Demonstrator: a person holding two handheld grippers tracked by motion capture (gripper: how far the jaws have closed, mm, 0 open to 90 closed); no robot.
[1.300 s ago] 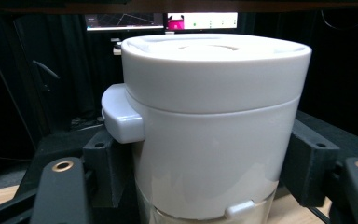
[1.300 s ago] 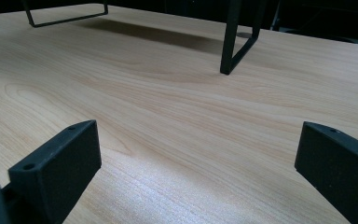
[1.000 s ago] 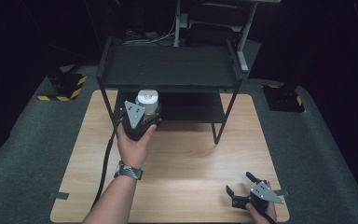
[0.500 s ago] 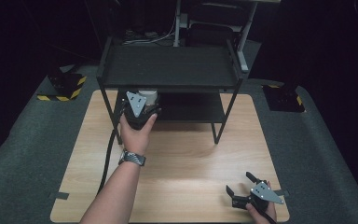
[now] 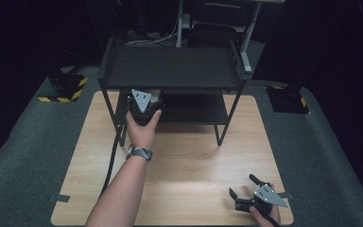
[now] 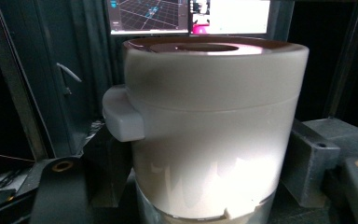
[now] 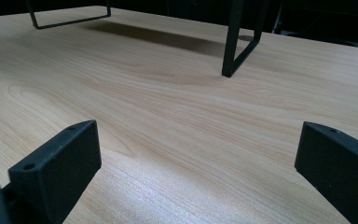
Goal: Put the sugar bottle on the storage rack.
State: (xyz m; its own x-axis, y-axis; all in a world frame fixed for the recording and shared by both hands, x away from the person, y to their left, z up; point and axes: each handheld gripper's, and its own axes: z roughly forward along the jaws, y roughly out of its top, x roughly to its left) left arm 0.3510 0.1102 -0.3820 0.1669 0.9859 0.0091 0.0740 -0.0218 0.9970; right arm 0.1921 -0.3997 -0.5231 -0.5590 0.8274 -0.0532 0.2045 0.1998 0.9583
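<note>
Left gripper (image 5: 144, 105) is clamping an upright white lidded container (image 6: 209, 126), reaching under the top of the black shelf rack (image 5: 170, 66) toward its lower shelf | Right gripper (image 5: 243, 193) is resting low over the wooden table (image 5: 194, 161) at its near right corner, jaws spread wide apart, nothing between them

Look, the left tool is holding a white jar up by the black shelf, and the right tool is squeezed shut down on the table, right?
Almost. The right tool is not squeezed shut: the right gripper view shows its two black jaws wide apart with bare wooden table between them. The rest holds: the left tool grips the white jar up by the black shelf.
</note>
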